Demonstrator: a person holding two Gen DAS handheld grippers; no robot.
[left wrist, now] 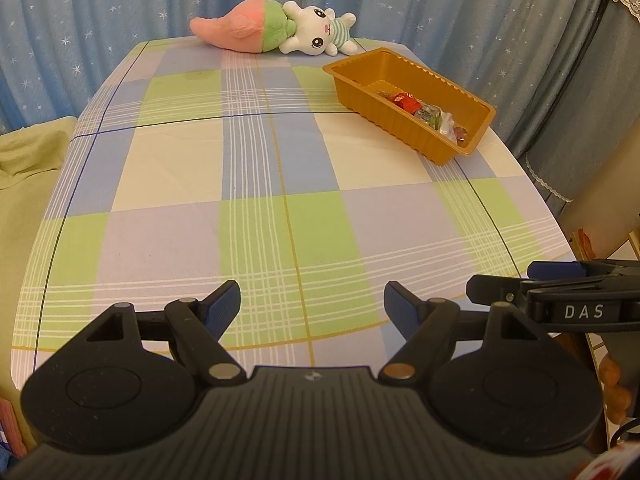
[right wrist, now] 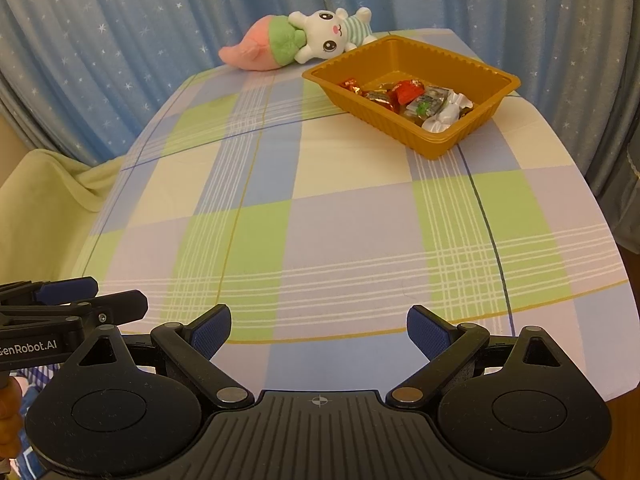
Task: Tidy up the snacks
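Note:
An orange plastic tray [left wrist: 404, 120] [right wrist: 460, 132] stands at the far right of the checked table. Several wrapped snacks [left wrist: 430, 114] [right wrist: 416, 100] lie inside it, red, gold, green and white. My left gripper [left wrist: 312, 312] is open and empty above the table's near edge. My right gripper [right wrist: 319, 336] is open and empty, also above the near edge. The right gripper shows from the side in the left wrist view [left wrist: 504, 284], and the left gripper in the right wrist view [right wrist: 100, 300]. Both are far from the tray.
A plush rabbit with a pink and green carrot body [left wrist: 272, 28] [right wrist: 304, 40] lies at the table's far edge, behind the tray. Blue starred curtains [left wrist: 100, 20] hang behind. A green cloth [left wrist: 28, 168] lies left of the table.

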